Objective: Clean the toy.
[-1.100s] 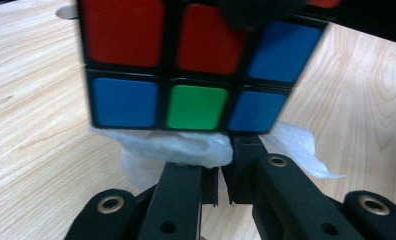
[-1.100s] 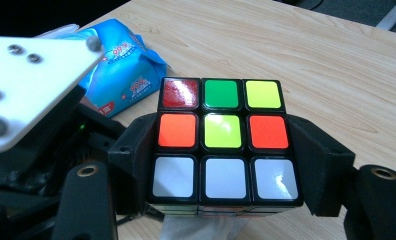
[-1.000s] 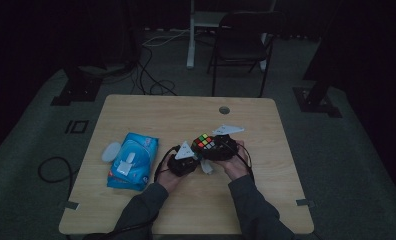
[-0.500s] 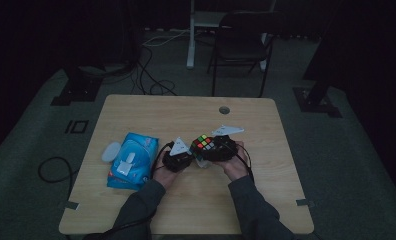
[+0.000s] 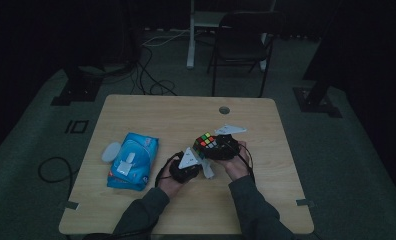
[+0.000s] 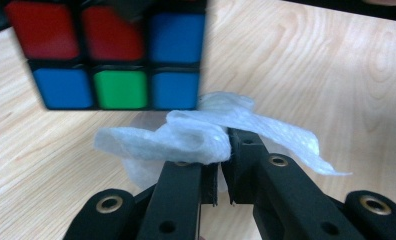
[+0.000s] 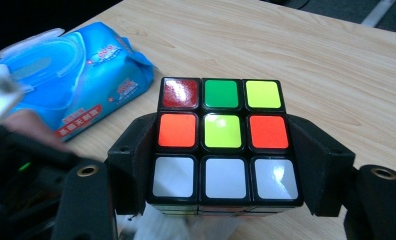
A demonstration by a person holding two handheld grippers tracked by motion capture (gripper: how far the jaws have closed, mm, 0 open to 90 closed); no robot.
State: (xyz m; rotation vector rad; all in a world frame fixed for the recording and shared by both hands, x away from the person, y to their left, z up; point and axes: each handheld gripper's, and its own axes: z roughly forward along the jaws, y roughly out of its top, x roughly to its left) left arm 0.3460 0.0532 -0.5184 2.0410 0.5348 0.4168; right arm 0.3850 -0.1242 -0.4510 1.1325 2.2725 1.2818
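Note:
A colour puzzle cube is clamped between the black jaws of my right gripper; it is held above the table near its middle. My left gripper is shut on a crumpled white wet wipe, just below a side face of the cube with red, blue and green stickers. In the high view the left gripper sits just left of and below the right gripper. The wipe hangs under the cube.
A blue pack of wet wipes lies on the wooden table to the left, with a white lid beside it. A black chair and cables stand on the floor beyond the table's far edge.
The left gripper with the wipe slid along under the cube, first left and then back right toward it. The right gripper kept the cube still.

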